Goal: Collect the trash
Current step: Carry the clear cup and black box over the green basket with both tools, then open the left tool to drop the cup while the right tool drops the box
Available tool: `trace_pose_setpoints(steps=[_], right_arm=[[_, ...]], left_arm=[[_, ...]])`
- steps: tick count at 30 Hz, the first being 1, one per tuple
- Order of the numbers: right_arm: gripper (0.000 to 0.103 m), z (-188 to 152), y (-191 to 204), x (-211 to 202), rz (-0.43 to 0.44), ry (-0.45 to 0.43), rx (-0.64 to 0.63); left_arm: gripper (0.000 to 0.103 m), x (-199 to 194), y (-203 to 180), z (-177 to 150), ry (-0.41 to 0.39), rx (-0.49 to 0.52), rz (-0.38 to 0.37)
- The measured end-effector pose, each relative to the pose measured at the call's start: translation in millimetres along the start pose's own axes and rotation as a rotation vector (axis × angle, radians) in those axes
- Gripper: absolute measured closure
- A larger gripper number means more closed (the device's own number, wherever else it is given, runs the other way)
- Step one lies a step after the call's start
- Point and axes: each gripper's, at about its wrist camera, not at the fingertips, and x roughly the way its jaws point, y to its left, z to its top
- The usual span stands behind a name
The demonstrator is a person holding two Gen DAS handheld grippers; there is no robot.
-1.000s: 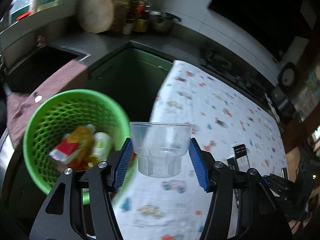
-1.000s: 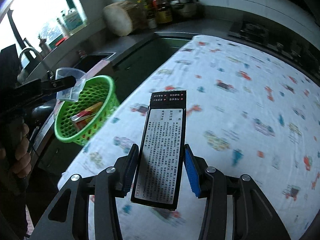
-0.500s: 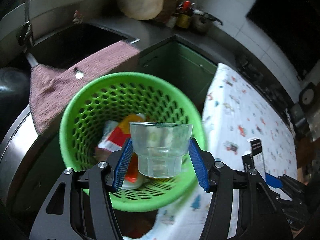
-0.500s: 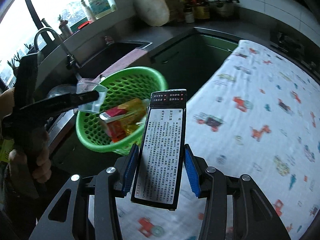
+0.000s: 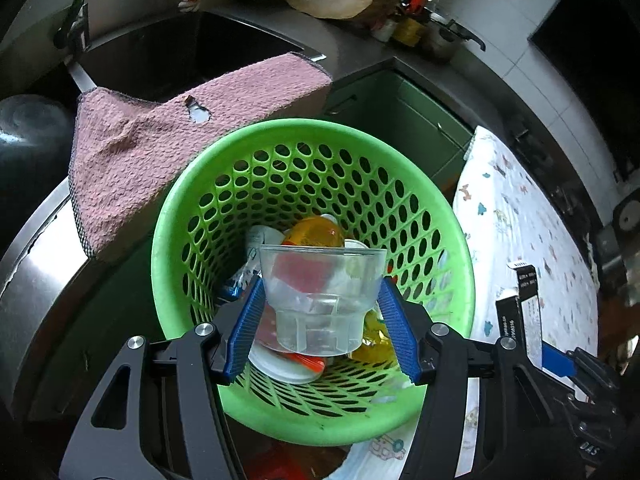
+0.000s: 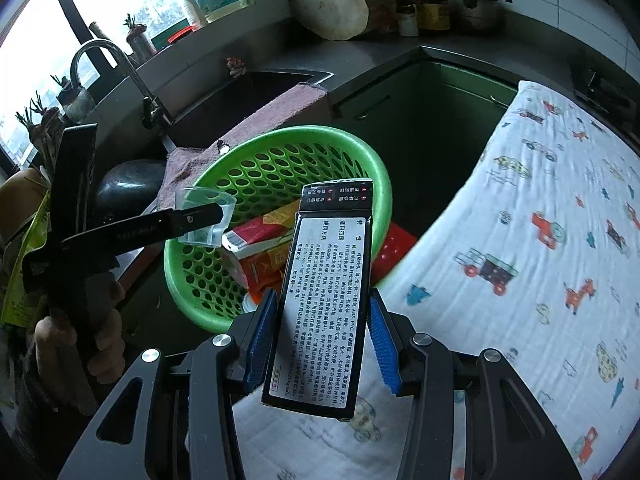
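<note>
In the left wrist view, a pink towel [image 5: 160, 152] hangs over the edge of the sink [image 5: 168, 60] at the left, its lower corner just beside the basket [image 5: 312, 128]. The green basket fills the middle. In it lie an orange pouch [image 5: 312, 232], a white lid [image 5: 280, 364] and other wrappers, piled so that they are hard to tell apart. The left gripper [image 5: 322, 292] hangs over the basket's mouth, pointing steeply down, its blue pads clamped on a clear cup [image 5: 324, 304]. The cup is upright with its rim away from the camera, and the pads press its sides just below the rim. It sits above the trash, not among it. To the right, the table's cloth [image 5: 520, 220], white with small printed cars and animals, runs up to the basket.

In the right wrist view, a hand [image 6: 100, 332] at the far left grips the handle of the left gripper, whose fingers reach right with the cup over the basket's near-left rim. A tap [image 6: 112, 56] curves above the sink behind. A red and yellow carton [image 6: 260, 228] leans inside the basket. In the middle, the right gripper [image 6: 320, 320] is closed on a box [image 6: 324, 300], a flat black one with a white printed label. The pads squeeze its long edges near the lower half, and its top end overlaps the basket's right rim in the picture. It seems to be above the table's edge rather than over the basket. The cloth spreads away to the right.
</note>
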Motion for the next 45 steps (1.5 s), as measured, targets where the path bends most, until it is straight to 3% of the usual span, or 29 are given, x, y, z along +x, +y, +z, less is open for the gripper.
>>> trace_pose_setpoints(steps=[5,8,24,40,45], right_arm=[[0.059,8,3,9,0.015,0.0,0.007],[0.059,13,4,13,0.022,0.002,0.005],[0.058,20,21,39,0.029,0.017,-0.018],[0.057,10,23,10,0.044,-0.023,-0.04],[0.051,4,20,-6,0.027,-0.046,-0.057]], left_arm=[[0.044,1,2,4,0.003,-0.01,-0.013],[0.033,-2,4,5,-0.003,-0.022,-0.018],[0.03,-22,13,4,-0.027,-0.042,-0.039],[0.022,-46,-6,-2,-0.06,-0.001,-0.042],[0.021,-55,-15,-7,-0.076,0.019,-0.035]])
